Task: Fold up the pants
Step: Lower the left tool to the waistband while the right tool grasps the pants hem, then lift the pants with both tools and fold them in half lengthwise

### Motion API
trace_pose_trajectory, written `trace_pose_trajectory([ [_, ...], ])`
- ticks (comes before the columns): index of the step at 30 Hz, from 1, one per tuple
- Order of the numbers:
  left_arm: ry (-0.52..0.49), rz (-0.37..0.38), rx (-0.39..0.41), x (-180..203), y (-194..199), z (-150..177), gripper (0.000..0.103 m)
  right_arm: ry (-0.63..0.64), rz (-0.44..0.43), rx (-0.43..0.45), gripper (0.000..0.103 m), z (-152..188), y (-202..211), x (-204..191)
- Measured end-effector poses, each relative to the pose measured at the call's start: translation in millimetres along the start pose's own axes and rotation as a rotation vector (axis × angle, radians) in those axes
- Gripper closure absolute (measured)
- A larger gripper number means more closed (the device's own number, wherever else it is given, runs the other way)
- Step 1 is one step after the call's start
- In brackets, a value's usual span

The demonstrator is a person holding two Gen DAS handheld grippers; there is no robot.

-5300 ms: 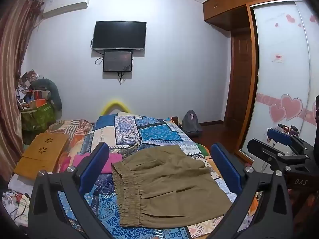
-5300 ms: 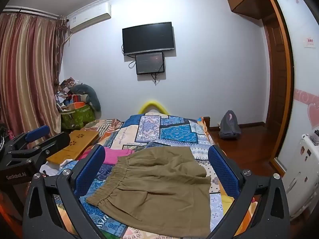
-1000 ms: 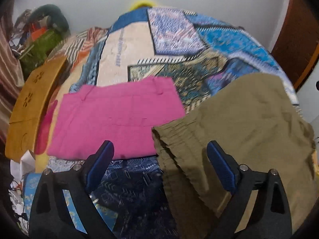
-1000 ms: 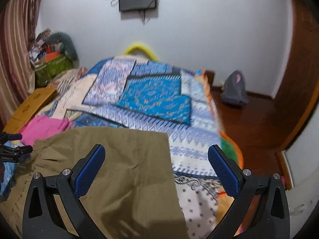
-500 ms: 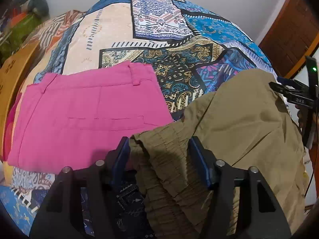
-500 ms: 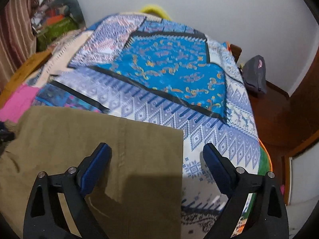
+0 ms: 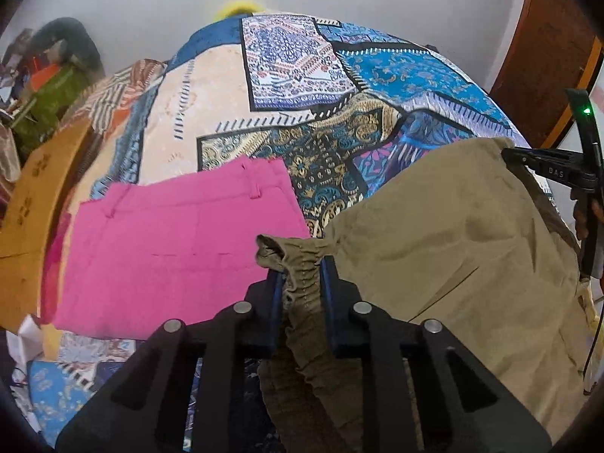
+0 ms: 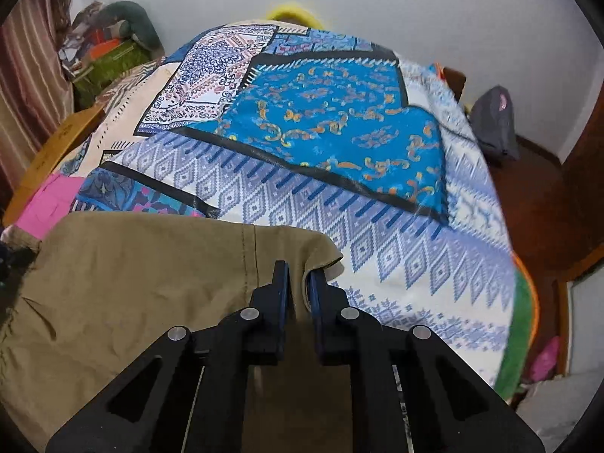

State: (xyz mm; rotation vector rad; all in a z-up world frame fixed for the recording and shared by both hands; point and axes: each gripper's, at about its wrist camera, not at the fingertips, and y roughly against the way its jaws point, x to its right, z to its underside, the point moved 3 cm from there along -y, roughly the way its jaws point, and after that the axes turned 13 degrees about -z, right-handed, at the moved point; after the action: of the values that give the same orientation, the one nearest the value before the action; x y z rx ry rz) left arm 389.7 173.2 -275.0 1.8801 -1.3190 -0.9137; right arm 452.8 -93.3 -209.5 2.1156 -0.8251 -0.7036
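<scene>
Olive-khaki pants (image 7: 453, 249) lie spread on the patchwork bedspread (image 7: 302, 87). My left gripper (image 7: 301, 283) is shut on their gathered elastic waistband corner, which bunches up between the blue pads. My right gripper (image 8: 298, 283) is shut on the far hem corner of the pants (image 8: 151, 271), by the leg seam. The right gripper also shows at the right edge of the left wrist view (image 7: 555, 170).
Folded pink pants (image 7: 170, 241) lie just left of the khaki pair. A wooden tray (image 7: 26, 204) sits at the bed's left edge. A grey bag (image 8: 490, 120) is on the wooden floor to the right. Clutter and a curtain stand at far left.
Both grippers moved down onto the pants and closed: the left on the waistband corner, the right on the hem corner. Both corners now look slightly raised and bunched.
</scene>
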Motion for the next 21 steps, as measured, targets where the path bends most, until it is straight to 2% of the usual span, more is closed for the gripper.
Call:
trace_pose_trajectory([
  [3,-0.012,-0.022,0.03,-1.0,12.2,-11.0,0.09,-0.002,0.018,0.052,0.094,-12.8,11.8,0.9],
  [11,0.021,-0.034,0.112,-10.6,40.9,-48.8,0.091,-0.011,0.037,0.19,0.095,-51.3,58.1,-10.4],
  [16,0.019,-0.011,0.184,-17.0,82.0,-47.9,0.091,-0.01,-0.007,0.273,0.095,-44.9,107.7,-24.7],
  [21,-0.004,0.009,0.232,-15.6,129.0,-29.9,0.091,-0.012,-0.062,0.332,0.095,-23.0,159.1,-41.2],
])
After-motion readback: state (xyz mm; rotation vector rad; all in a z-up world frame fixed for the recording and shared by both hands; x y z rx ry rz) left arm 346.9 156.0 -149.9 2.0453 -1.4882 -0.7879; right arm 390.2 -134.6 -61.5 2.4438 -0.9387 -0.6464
